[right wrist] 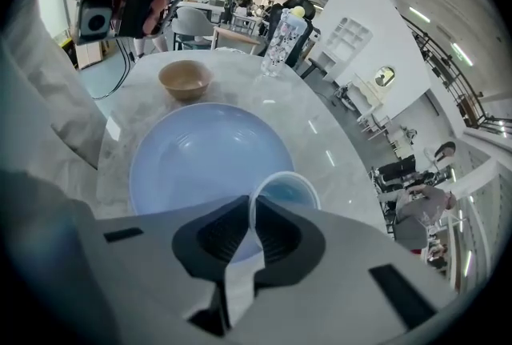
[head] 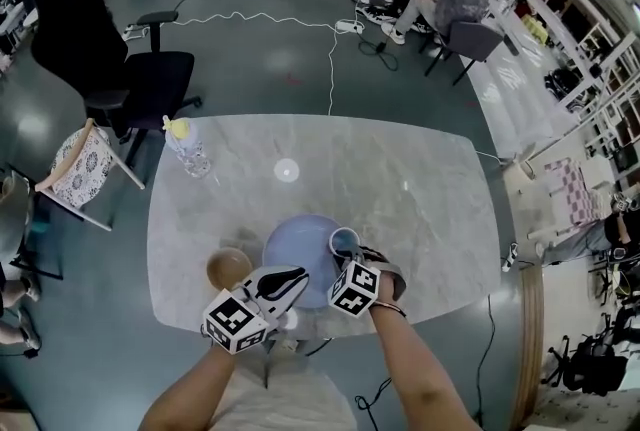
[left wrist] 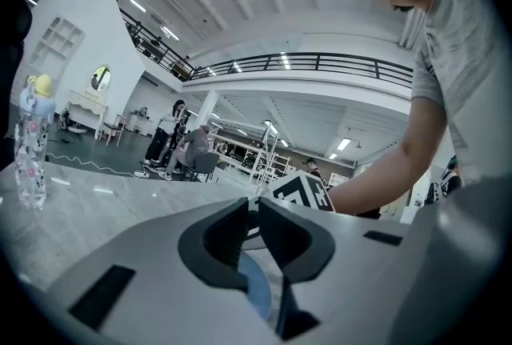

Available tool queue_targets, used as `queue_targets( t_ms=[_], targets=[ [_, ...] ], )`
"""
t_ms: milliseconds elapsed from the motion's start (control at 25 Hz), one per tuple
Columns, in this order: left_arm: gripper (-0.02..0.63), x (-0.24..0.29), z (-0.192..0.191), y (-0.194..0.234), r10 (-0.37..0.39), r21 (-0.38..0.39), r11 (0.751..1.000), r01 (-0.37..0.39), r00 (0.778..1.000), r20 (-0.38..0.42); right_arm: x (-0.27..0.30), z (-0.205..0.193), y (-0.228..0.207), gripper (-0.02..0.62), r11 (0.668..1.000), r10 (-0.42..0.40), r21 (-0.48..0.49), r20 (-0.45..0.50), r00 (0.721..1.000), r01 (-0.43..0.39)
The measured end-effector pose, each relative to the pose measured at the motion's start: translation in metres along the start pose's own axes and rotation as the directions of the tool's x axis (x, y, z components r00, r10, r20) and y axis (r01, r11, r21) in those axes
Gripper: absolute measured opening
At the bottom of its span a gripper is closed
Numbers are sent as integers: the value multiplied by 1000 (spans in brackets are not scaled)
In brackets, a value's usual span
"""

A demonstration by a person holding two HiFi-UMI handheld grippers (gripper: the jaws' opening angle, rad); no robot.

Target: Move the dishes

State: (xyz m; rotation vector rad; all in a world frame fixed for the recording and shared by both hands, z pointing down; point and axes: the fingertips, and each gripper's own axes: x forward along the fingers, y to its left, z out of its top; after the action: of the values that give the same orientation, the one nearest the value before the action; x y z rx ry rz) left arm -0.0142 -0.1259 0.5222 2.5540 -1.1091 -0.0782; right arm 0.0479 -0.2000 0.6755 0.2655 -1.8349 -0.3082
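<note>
Sitting near the front edge of the bench (head: 420,179) is the blue plate (head: 300,244), right in front of the person. The L claw (head: 298,276) is clenched on the plate's near rim. In the left gripper view the blue edge is squeezed btw the two dark pads, and the claw lies about flat.

The blue cup (right wrist: 288,193) is at the plate's right side, over its edge. The R claw (right wrist: 250,211) pinches the cup's thin wall at the near rim, w/ one pad inside and one outside. It points steeply down. Can't tell if the cup's bottom touches the plate.

A brown bowl (head: 228,267) stands on the bench just left of the plate, w/ a small gap btw them. It's empty inside.

A clear bottle (head: 187,147) w/ a yellow top stands upright farther back on the left, well apart from the dishes. A small white round thing (head: 287,170) lies mid bench; too small to tell what it is.

A black chair (head: 110,59) stands on the floor past the bench's far left corner. People sit farther back in the room.
</note>
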Motion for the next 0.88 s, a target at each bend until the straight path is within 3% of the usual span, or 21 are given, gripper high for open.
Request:
queue_targets(
  t_ms=[720,880],
  targets=[
    [34,-7,4,8,-27,1,1000,27,1000,0,2,-6,30,44,992,46,118,-16,999,-44],
    [34,-6,5,8,-36,4,999,36,999,-2,1,-4,31,100,986,62,155,-11,998,-60]
  ],
)
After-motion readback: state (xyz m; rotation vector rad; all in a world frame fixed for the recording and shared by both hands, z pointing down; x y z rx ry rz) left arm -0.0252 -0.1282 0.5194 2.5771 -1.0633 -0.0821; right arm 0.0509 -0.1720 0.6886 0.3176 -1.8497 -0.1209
